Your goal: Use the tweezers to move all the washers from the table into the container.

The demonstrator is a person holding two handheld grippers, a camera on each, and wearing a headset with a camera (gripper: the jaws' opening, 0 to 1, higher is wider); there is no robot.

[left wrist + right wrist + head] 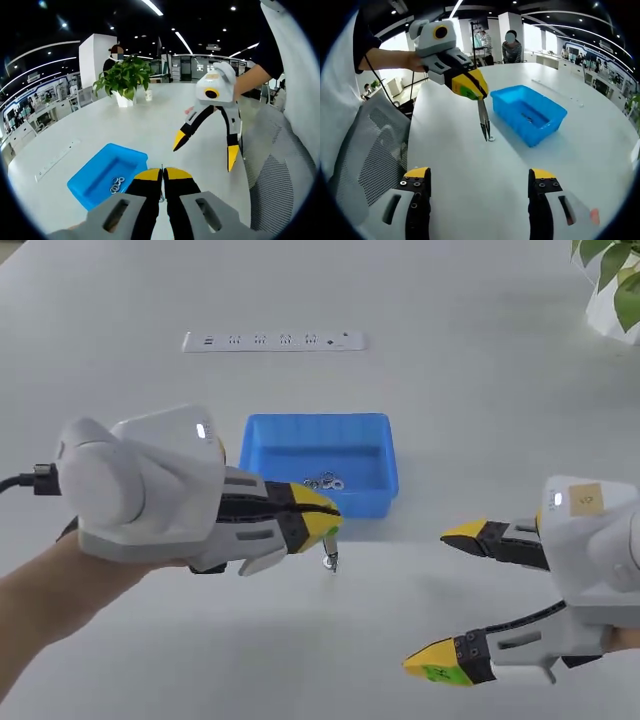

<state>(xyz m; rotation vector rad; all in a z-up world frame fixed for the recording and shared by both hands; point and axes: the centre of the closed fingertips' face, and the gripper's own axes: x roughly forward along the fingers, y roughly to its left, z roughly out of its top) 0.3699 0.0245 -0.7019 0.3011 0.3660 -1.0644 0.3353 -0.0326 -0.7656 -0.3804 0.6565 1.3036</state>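
Observation:
My left gripper point(328, 517) is shut on metal tweezers point(330, 559), which point down to the white table just in front of the blue container point(318, 436). In the right gripper view the tweezers point(484, 120) have their tips at a single washer point(491, 138) lying on the table beside the container point(545, 125). Several washers point(324, 482) lie inside the container near its front wall, also seen as washers point(117, 184) in the left gripper view. My right gripper point(445, 598) is open and holds nothing, to the right of the tweezers, its jaws spread wide.
A white power strip point(275, 341) lies on the table beyond the container. A potted plant point(612, 280) stands at the far right corner. A grey mesh chair point(367, 150) sits beside the table, and people stand in the office behind.

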